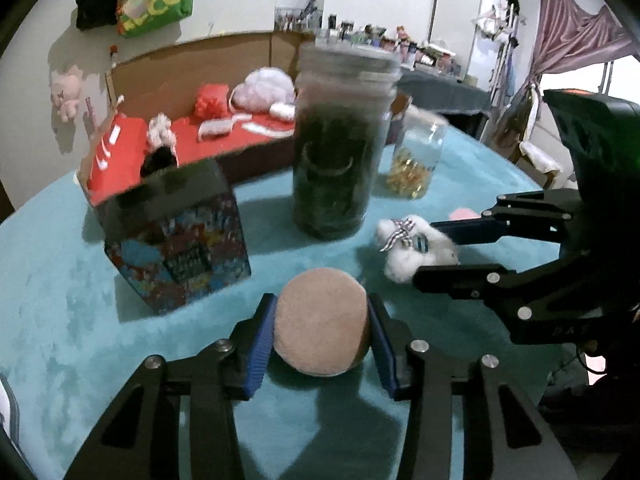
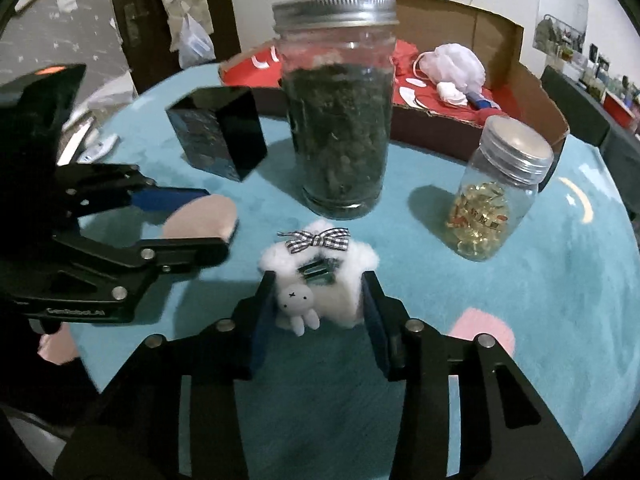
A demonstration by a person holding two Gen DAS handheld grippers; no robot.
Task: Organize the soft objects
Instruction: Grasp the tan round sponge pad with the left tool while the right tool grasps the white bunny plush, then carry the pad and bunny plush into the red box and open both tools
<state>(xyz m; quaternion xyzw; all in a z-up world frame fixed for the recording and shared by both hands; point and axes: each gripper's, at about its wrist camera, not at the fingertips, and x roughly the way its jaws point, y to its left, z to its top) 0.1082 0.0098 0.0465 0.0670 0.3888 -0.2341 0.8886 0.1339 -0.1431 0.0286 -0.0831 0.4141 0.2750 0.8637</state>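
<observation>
A round beige powder puff [image 1: 320, 328] lies on the teal table cover [image 1: 60, 280], and the blue pads of my left gripper [image 1: 320, 344] press on both its sides. In the right wrist view the left gripper [image 2: 212, 220] comes in from the left, with the puff [image 2: 200, 216] between its fingers. A fluffy white clip [image 2: 348, 304] with a checked bow and a small bunny sits between the pads of my right gripper [image 2: 318, 312], which touch both its sides. The left wrist view shows the right gripper [image 1: 426, 250] closed on the clip [image 1: 400, 268].
A tall jar of dark green leaves [image 2: 340, 128] stands just behind both grippers. A small jar of yellow capsules [image 2: 488, 208] is at the right, a dark printed box [image 1: 180, 248] at the left. Behind them a cardboard box [image 1: 200, 64] with red lining holds several soft items. A pink patch [image 2: 484, 328] lies beside my right gripper.
</observation>
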